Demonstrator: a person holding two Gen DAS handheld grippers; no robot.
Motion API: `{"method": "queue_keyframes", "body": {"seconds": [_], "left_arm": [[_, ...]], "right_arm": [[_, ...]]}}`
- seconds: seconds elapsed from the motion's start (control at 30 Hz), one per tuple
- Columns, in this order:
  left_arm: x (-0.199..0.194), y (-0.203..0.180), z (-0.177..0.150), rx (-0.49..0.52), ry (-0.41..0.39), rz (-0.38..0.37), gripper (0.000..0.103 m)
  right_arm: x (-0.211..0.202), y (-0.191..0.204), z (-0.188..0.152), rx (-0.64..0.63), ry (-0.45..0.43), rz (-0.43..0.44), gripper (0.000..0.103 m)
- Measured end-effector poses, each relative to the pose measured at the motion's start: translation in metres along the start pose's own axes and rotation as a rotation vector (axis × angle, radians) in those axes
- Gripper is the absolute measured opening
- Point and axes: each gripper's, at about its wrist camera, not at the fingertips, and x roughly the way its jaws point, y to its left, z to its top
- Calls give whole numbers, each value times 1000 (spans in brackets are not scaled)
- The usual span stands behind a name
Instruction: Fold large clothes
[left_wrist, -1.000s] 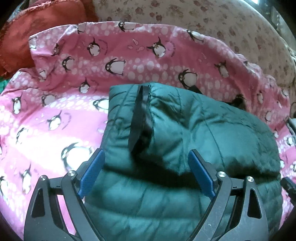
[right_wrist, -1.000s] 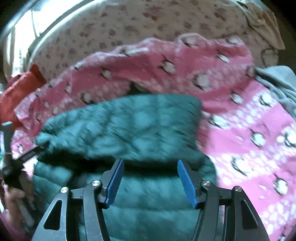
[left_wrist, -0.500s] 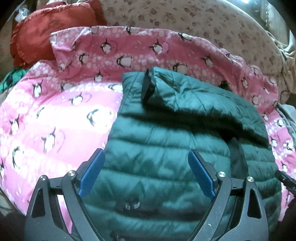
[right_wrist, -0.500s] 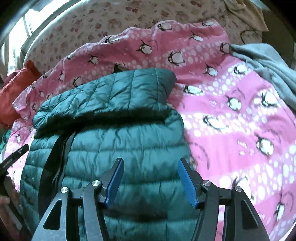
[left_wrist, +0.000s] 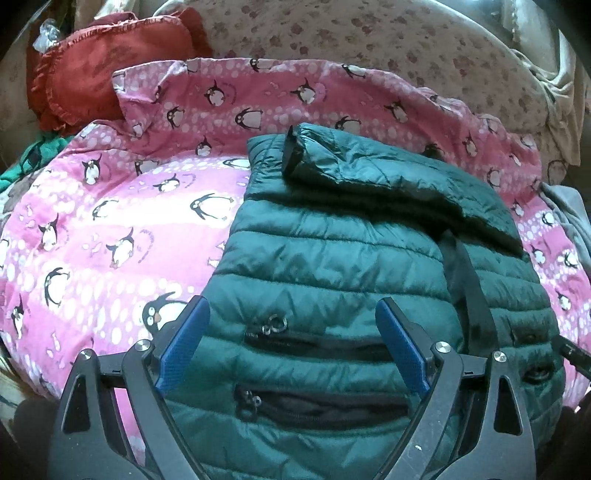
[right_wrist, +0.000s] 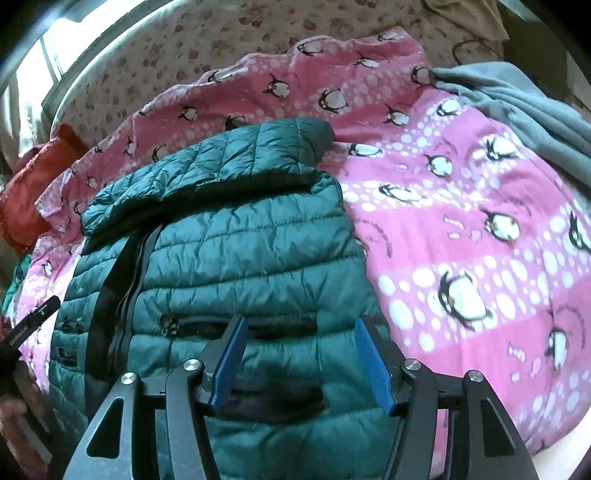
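Two grippers hover above one teal puffer jacket (left_wrist: 332, 266), which lies on a pink penguin-print blanket (left_wrist: 110, 221) with its far portion folded back over the body. Left gripper (left_wrist: 293, 347): blue fingers spread wide, nothing between them. Right gripper (right_wrist: 299, 365): fingers likewise spread, empty. A red cushion (left_wrist: 92, 81) sits beyond the blanket; a grey garment (right_wrist: 517, 99) lies at its right edge.

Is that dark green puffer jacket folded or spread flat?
Partly folded: the dark green puffer jacket has its top section doubled over its body.
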Motion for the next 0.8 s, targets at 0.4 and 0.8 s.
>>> {"method": "queue_keyframes", "body": {"seconds": [0.4, 0.8], "left_arm": [[-14, 3, -20, 18, 21, -3, 91], [-22, 12, -37, 18, 40, -3, 91]], "right_arm": [[-15, -6, -30, -29, 16, -14, 58], [-30, -31, -53, 0, 32, -49, 58]]}}
